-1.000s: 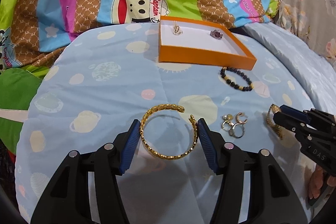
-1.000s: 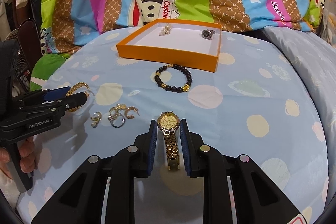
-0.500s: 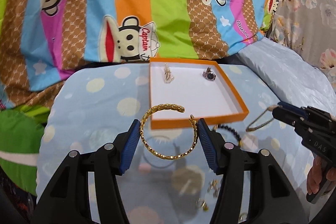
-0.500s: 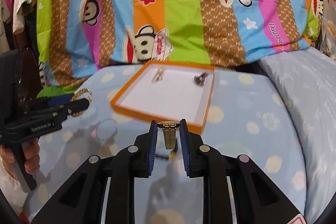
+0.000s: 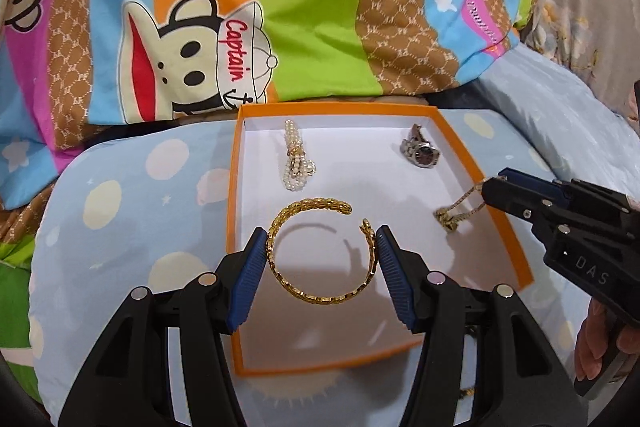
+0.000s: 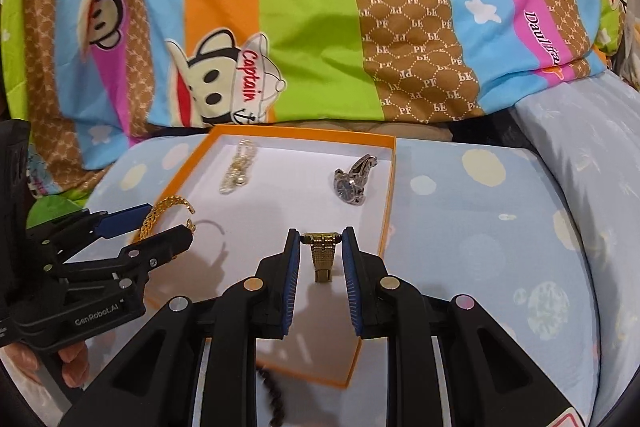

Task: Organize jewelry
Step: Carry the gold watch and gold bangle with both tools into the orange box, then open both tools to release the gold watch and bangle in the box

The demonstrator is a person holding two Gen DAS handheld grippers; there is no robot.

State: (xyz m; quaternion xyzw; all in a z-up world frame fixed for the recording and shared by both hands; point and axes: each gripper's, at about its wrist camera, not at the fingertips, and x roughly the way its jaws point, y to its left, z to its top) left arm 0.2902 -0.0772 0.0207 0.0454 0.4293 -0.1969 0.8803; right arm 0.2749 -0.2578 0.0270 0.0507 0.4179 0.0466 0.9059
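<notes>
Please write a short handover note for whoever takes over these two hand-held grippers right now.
Left hand-held gripper: shut on the gold bangle, held above the orange tray.
Right hand-held gripper: shut on the gold watch, its strap hanging over the tray's white floor.
Already lying in the tray: pearl bracelet and dark-faced watch.
Done: both pieces carried over the tray.
Left: set down bangle and watch. A dark beaded piece shows in front of the tray, outside it.

orange tray (image 5: 516, 259), gold bangle (image 5: 320, 259), striped cartoon quilt (image 5: 304, 7)
</notes>
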